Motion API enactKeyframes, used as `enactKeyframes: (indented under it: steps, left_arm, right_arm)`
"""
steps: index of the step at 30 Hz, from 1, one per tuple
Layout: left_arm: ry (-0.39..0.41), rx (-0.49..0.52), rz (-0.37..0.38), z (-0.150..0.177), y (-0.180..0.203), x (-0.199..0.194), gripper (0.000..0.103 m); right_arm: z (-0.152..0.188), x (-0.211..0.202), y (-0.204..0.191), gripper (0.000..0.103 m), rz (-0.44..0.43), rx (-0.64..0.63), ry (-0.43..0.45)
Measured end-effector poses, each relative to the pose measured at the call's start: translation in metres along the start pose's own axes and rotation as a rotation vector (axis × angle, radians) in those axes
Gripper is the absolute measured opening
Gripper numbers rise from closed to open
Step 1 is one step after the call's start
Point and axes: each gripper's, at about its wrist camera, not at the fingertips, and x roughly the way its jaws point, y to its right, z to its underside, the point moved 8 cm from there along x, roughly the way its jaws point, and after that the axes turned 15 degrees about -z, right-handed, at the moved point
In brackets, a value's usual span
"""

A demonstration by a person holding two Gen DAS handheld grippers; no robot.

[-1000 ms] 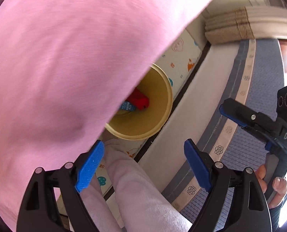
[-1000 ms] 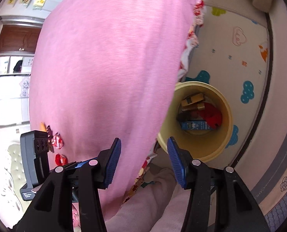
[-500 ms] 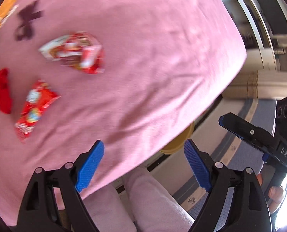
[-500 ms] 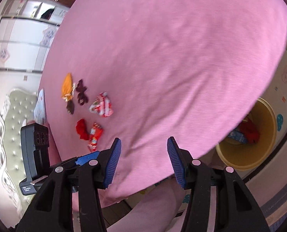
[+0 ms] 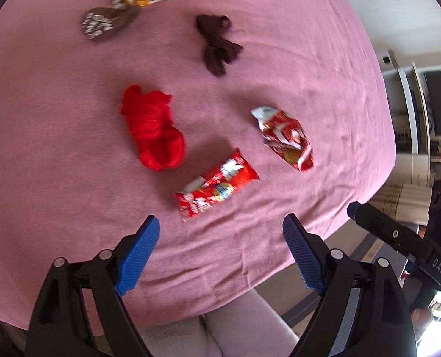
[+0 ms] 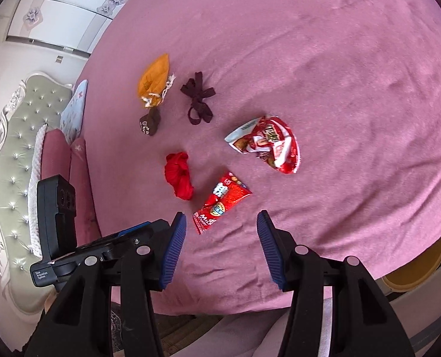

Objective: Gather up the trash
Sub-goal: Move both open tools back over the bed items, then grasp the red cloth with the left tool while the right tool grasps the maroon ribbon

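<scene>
On the pink bed sheet [image 5: 309, 44] lie a flat red snack packet [image 5: 216, 189], also in the right wrist view [image 6: 222, 202], and a crumpled red and white wrapper [image 5: 286, 138] [image 6: 266, 144]. My left gripper [image 5: 220, 251] is open and empty, hovering just short of the flat packet. My right gripper [image 6: 220, 244] is open and empty, also just short of that packet. The rim of the yellow bin [image 6: 420, 270] shows below the bed edge at the right.
A red sock [image 5: 153, 131] [image 6: 179, 175], a dark brown sock [image 5: 217, 44] [image 6: 199, 101], an orange pouch [image 6: 155, 80] and a small brown packet [image 6: 149, 122] lie on the sheet. A tufted headboard [image 6: 9, 160] and pillows stand at the left.
Both grippers have swung up from the yellow bin on the floor to face the bed top. The wrappers and socks have come into view. Both stay open.
</scene>
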Motion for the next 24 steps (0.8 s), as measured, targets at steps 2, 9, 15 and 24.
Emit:
enactKeyframes:
  steps: [2,9,15,24]
  left_arm:
    - [0.001,-0.034,0.005,-0.006,-0.007,0.003,0.084]
    - [-0.019,-0.121,-0.003,-0.024,-0.02,0.024,0.084]
    - [-0.048,-0.147,-0.034,-0.041,-0.027,0.052,0.084]
    - [-0.091,-0.196,-0.031,-0.064,-0.028,0.091,0.079]
  right_arm:
    - [-0.004,0.009,-0.006,0.05,0.002,-0.015,-0.021]
    - [-0.023,0.038,-0.018,0.05,-0.002,-0.04,-0.089]
    - [-0.049,0.061,-0.018,0.05,0.008,-0.059,-0.141]
    - [-0.087,0.088,-0.007,0.05,0.029,-0.086,-0.204]
